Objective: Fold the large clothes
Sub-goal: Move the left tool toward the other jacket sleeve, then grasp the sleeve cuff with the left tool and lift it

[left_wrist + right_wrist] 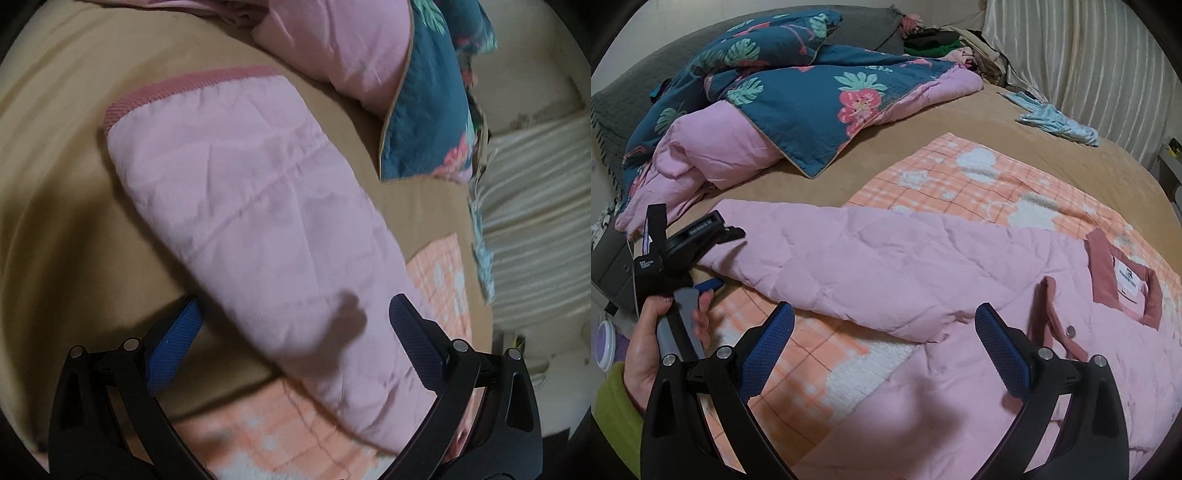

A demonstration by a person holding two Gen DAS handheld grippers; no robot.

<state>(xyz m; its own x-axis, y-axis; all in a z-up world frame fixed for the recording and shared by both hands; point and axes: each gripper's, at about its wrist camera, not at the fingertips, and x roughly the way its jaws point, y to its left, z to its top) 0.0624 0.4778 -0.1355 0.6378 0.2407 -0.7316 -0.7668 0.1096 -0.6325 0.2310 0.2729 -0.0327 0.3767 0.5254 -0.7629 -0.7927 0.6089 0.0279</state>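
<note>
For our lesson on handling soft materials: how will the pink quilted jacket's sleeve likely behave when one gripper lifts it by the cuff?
The sleeve would probably droop and bend, not stay straight: it lies creased and flat on the bed. Its stitched, puffy panels suggest it is light for its bulk. The ribbed cuff looks firmer and less slick than the smooth shell, so it likely gives the surer hold.

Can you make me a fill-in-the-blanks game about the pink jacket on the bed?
1. The jacket is the colour ____.
2. The jacket lies on a checked blanket that is white and ____.
3. The fingers of the right gripper are ____, holding nothing.
4. The cuff at the sleeve's end is a ____ pink than the sleeve.

Missing words: pink; orange; open; darker
</note>
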